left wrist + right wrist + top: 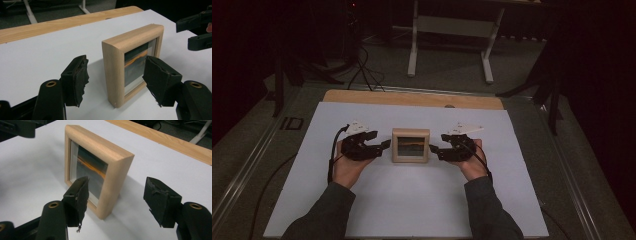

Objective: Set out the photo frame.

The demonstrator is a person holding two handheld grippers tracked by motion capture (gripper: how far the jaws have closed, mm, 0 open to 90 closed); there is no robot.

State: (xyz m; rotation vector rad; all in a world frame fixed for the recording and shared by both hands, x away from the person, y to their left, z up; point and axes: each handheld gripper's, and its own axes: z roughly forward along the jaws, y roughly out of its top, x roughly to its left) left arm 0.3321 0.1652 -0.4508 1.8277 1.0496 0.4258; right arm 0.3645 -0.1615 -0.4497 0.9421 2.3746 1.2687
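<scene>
A small light-wood picture frame (411, 145) stands upright on the white sheet (412, 200), its glass front showing a dark picture with an orange streak. My left gripper (382, 147) is just left of it and my right gripper (434, 151) just right, both open. In the left gripper view the frame's (132, 37) side edge stands between my left gripper's (116, 80) pads with gaps on both sides; the right gripper (197, 30) shows beyond. In the right gripper view the frame's (100, 147) other edge lies between my right gripper's (118, 200) pads, untouched.
The sheet covers a table with a bare wooden strip (412, 99) along the far edge. Beyond it, on the dark floor, stand a white table frame (452, 30) and loose cables (362, 70). Forearms in grey sleeves come in from the bottom.
</scene>
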